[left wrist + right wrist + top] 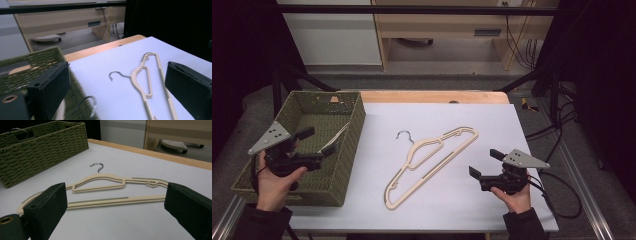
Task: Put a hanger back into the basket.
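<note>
A cream plastic hanger [432, 160] with a metal hook lies flat on the white sheet, mid-table. It also shows in the left gripper view [146, 82] and the right gripper view [105, 183]. A green woven basket [357, 130] stands at the left, with a second cream hanger [334, 140] leaning inside it. My left gripper [314, 147] hovers over the basket's near half, open, nothing between its jaws [117, 95]. My right gripper [486, 162] rests low at the right, open and empty, pointing at the table hanger [115, 212].
The white sheet [472, 210] covers most of the table, with a wooden strip [432, 96] at the far edge. Black frame bars and cables [557, 125] stand to the right. A wooden desk [437, 30] is beyond the table.
</note>
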